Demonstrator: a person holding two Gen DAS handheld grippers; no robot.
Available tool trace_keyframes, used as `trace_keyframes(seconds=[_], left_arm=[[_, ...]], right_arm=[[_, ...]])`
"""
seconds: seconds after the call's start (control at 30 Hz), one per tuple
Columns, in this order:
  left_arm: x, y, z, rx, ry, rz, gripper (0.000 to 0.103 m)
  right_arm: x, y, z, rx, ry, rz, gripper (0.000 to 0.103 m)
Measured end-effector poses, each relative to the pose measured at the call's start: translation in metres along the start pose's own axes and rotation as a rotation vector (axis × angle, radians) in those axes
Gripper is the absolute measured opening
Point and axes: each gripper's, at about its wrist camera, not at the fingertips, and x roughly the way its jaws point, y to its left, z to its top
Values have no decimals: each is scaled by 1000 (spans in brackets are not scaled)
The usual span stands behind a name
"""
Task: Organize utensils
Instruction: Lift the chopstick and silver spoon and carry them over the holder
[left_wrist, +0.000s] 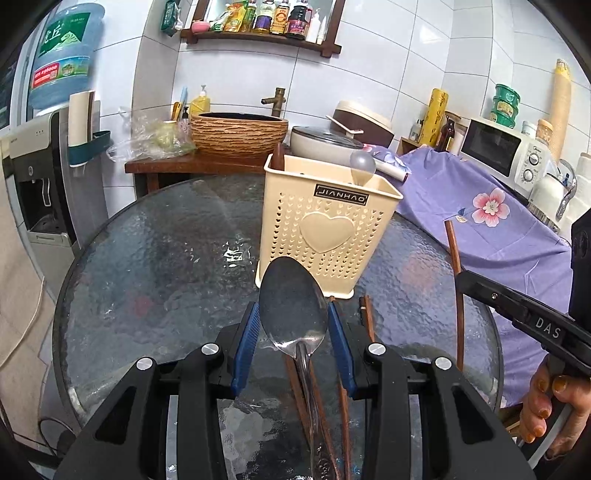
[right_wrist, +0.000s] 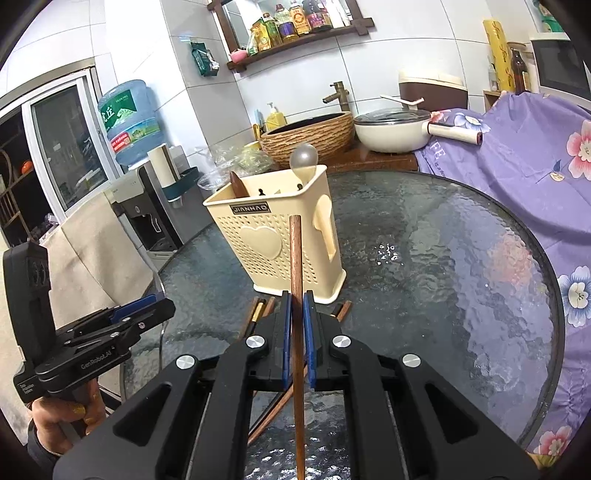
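Observation:
A cream perforated utensil holder (left_wrist: 325, 225) stands on the round glass table (left_wrist: 159, 266); it also shows in the right wrist view (right_wrist: 275, 240). It holds a metal spoon (left_wrist: 362, 166) and a brown wooden utensil (left_wrist: 277, 157). My left gripper (left_wrist: 293, 325) is open around the bowl of a metal spoon (left_wrist: 291, 306) that lies on the table over several wooden chopsticks (left_wrist: 341, 406). My right gripper (right_wrist: 296, 314) is shut on one wooden chopstick (right_wrist: 295, 258), held upright in front of the holder; this chopstick also shows in the left wrist view (left_wrist: 456, 280).
More chopsticks (right_wrist: 258, 314) lie on the table by the holder's base. Behind the table are a woven basin (left_wrist: 238, 133), a white pot (left_wrist: 325, 142), a purple floral cloth (left_wrist: 498, 221), a microwave (left_wrist: 506, 151) and a water dispenser (left_wrist: 40, 184).

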Motion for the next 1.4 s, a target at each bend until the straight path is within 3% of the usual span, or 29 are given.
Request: trace_keyframes(seconds=[0.53, 0.97, 1.2, 1.4], left_arm=[[-12, -1, 16, -5, -41, -24, 37], [-16, -5, 44, -4, -88, -44, 37], [-16, -5, 81, -26, -135, -37, 37], [-12, -7, 132, -46, -207, -14, 37]], right_arm=[[-23, 8, 14, -26, -35, 18, 7], [-42, 26, 47, -55, -79, 37, 7], [-47, 39, 85, -70, -104, 53, 7], [-51, 47, 128, -62, -139, 63, 7]])
